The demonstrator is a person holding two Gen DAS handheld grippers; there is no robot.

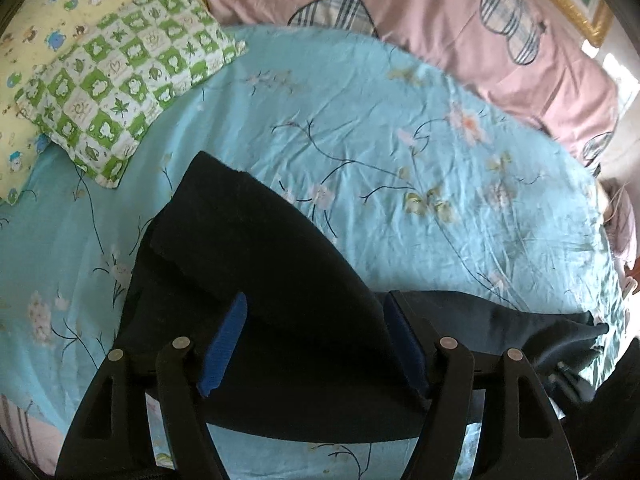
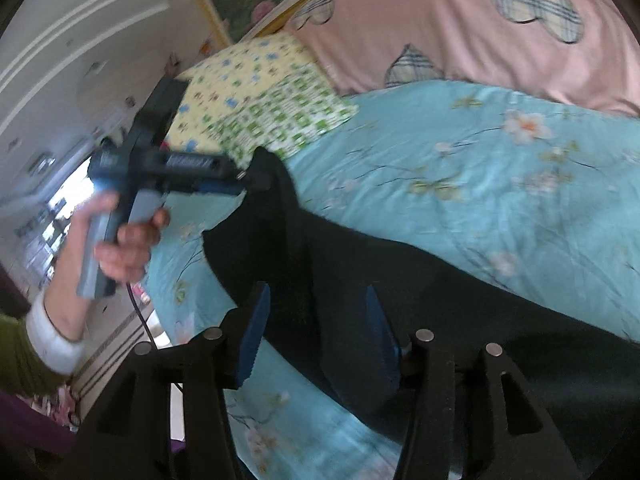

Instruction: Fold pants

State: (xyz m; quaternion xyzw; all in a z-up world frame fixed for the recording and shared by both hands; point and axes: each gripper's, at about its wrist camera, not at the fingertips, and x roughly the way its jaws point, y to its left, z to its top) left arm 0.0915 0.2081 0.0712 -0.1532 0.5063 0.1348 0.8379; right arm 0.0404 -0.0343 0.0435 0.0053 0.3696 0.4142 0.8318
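Black pants (image 1: 256, 256) lie on the light blue flowered bed sheet (image 1: 392, 128), partly folded with one layer over another. My left gripper (image 1: 316, 320) is open just above the pants, its blue pads (image 1: 226, 344) wide apart with the cloth between and below them. In the right wrist view the pants (image 2: 400, 280) run from the middle to the lower right. My right gripper (image 2: 316, 320) is open over them. The left gripper (image 2: 256, 178) shows there at the pants' raised far corner; whether it touches the cloth is unclear.
A green checked pillow (image 1: 120, 80) and a yellow patterned pillow (image 1: 40, 40) lie at the far left of the bed. A pink quilt with plaid hearts (image 1: 460, 20) lies along the far side. A door and floor (image 2: 60, 120) are to the left of the bed.
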